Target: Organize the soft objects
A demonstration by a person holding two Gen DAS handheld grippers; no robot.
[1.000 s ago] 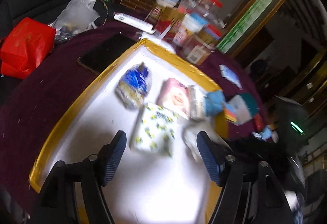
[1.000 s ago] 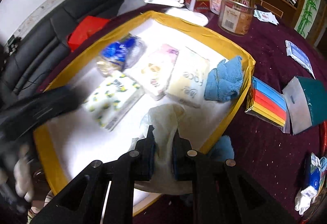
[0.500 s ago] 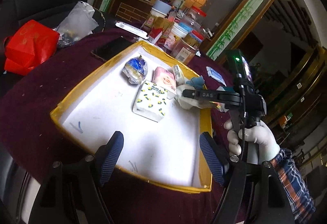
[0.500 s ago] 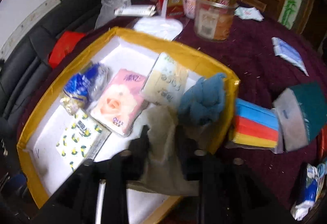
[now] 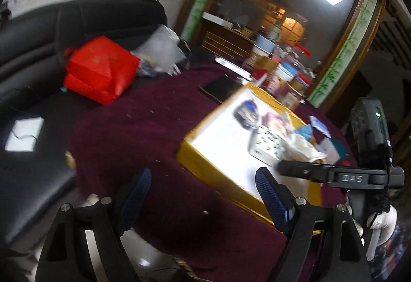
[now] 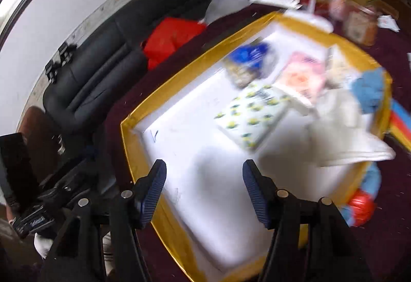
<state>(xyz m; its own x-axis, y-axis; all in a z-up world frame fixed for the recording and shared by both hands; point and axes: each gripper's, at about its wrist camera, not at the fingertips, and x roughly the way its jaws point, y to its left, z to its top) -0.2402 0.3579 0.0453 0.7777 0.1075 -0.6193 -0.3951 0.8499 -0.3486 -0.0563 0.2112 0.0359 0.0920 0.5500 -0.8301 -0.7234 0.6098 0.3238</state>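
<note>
Now released: cream cloth (image 6: 341, 127) lying in yellow tray (image 6: 164, 102), right gripper (image 6: 204, 192) open, left gripper (image 5: 203, 194) open, both empty.

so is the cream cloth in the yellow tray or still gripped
In the tray: the crumpled cream cloth lies against the yellow-rimmed tray's wall, and the right gripper is open, empty.

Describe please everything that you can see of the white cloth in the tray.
The white cloth is a cream-white, soft, thin-looking fabric, crumpled and loosely spread, not folded. It lies at the right side of the yellow-rimmed tray, partly on the white floor, with one corner draped over the rim. It seems to touch the blue towel and the lemon-print pack; blur hides exact contact. No gripper holds it: the right gripper is open and apart from it.
</note>
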